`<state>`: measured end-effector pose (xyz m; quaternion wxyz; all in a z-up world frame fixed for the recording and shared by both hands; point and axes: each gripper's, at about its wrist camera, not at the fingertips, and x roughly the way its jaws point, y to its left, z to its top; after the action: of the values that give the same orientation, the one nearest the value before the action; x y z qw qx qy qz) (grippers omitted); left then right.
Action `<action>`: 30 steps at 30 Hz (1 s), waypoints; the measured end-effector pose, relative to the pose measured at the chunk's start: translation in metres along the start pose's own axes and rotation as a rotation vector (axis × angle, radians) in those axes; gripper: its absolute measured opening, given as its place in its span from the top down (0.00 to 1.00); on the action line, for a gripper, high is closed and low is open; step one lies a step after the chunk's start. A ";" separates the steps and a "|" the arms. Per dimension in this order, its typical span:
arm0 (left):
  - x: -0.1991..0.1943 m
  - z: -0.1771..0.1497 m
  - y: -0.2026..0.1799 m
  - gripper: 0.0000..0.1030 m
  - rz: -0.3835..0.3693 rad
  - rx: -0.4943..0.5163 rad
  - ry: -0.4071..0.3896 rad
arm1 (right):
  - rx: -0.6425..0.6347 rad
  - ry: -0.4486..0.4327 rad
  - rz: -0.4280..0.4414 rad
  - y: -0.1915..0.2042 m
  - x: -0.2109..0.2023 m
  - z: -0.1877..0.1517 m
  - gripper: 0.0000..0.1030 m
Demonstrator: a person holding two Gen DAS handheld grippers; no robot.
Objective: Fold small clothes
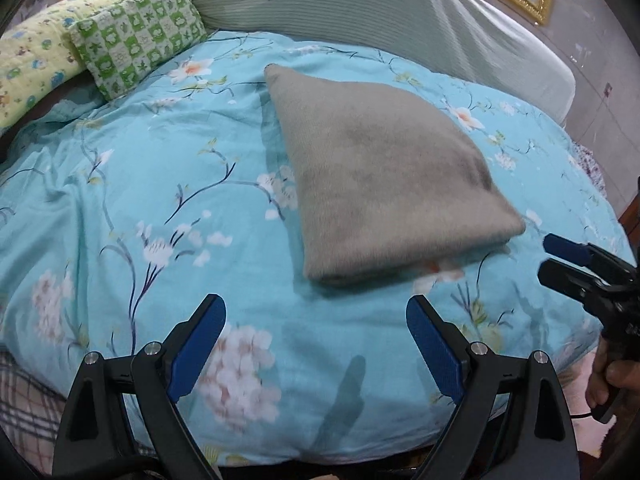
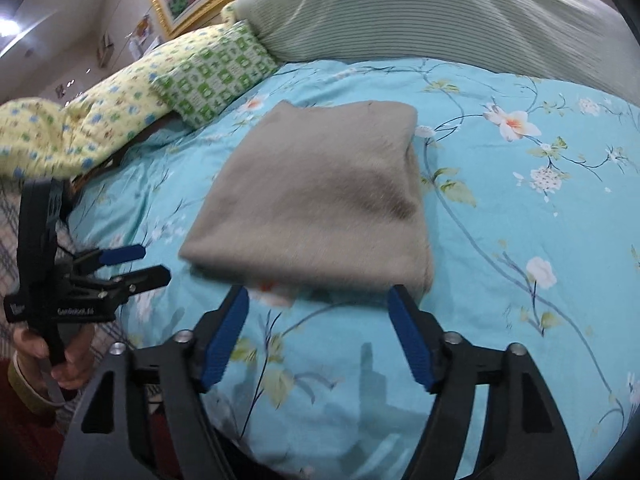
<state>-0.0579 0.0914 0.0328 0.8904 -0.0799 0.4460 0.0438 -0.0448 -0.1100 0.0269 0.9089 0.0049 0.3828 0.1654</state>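
The left tongs (image 1: 316, 312) hung wide and empty, angled down over the floral bed cover (image 1: 120, 184); the folded grey garment (image 1: 384, 176) lay flat between; the right tongs (image 2: 318, 304), also spread and empty, pointed at its near edge.

Fuzzy matt grey knit garment (image 1: 384, 176) lies on smooth printed cotton quilt (image 1: 140, 184).
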 end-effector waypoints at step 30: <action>0.019 0.022 -0.011 0.09 0.111 0.063 0.087 | 0.029 0.080 -0.068 0.002 0.028 0.004 0.11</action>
<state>-0.0272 0.0850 0.0314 0.8684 -0.0290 0.4893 0.0757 -0.0246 -0.0988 0.0102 0.8979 -0.0014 0.4210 0.1288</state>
